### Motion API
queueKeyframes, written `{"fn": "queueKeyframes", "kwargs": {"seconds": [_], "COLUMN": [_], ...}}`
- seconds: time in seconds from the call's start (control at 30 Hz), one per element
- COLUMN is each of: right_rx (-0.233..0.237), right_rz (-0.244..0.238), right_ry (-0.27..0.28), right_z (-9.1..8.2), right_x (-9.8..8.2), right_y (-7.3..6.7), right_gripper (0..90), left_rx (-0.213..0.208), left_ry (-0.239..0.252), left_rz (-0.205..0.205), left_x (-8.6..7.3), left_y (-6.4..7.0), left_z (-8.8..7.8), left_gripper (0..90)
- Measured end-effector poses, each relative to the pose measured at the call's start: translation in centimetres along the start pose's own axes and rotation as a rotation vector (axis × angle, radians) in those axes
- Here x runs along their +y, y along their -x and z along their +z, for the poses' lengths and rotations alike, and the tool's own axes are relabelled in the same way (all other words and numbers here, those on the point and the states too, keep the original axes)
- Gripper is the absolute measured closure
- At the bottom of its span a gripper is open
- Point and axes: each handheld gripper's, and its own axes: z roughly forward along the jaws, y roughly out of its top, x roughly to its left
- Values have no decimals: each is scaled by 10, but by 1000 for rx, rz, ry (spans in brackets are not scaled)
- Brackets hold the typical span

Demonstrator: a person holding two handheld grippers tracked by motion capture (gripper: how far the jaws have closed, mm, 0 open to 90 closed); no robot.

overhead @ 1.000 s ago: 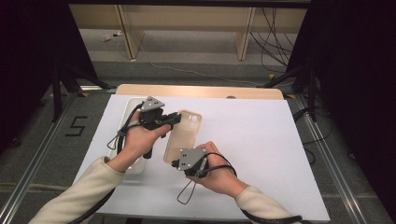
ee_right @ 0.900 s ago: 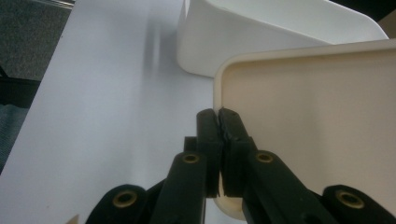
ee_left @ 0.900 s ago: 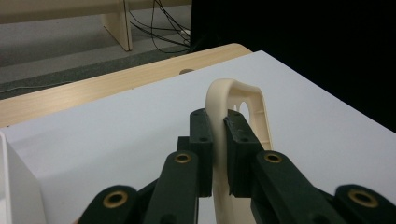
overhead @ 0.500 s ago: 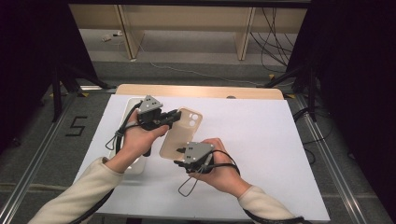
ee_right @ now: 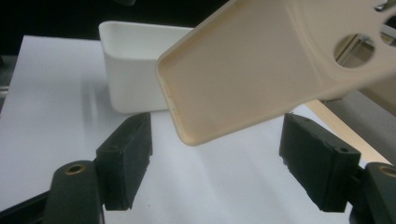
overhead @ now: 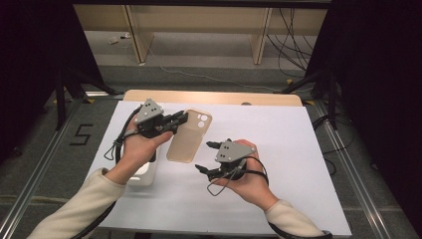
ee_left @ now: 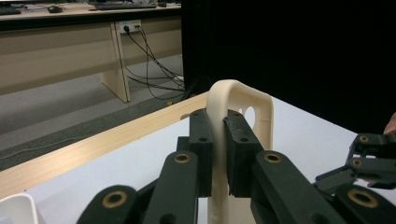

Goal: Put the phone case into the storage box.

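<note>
Beige and rubbery, the phone case (overhead: 189, 135) hung above the table (overhead: 308, 149) at your eleven o'clock, clamped by your left gripper (overhead: 175, 121) on its edge, so your right gripper (overhead: 206, 157), jaws just spread wide, could back off empty.

A recording lab: black curtains (overhead: 378, 99), cables (overhead: 291, 45), aluminium rails (overhead: 40, 169), paper-covered table (overhead: 298, 149)

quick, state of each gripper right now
left gripper: shut on the phone case
right gripper: open, jaws just opened, nothing between them
</note>
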Motion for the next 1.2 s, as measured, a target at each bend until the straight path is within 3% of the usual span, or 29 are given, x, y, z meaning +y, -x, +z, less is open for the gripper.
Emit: {"fn": "queueKeyframes", "kwargs": {"seconds": [0.07, 0.17, 0.33, 0.83, 1.2], "right_rx": [0, -12, -24, -36, -63], "right_rz": [20, 41, 75, 121, 144], "right_ry": [19, 48, 83, 120, 138], "right_z": [-3, -8, -15, -30, -39], "right_x": [-2, -4, -6, -13, -18], "right_y": [3, 6, 10, 19, 24], "right_gripper": [270, 256, 224, 216, 215], "left_rx": [-21, -23, -16, -7, 5], "left_ry": [17, 25, 40, 78, 92], "left_rz": [5, -14, -8, 15, -2], "left_x": [0, 0, -1, 3, 5], "left_y": [-2, -4, -9, -16, -21], "left_z": [-2, -6, -11, -22, -27], "left_gripper": [825, 825, 825, 824, 824]}}
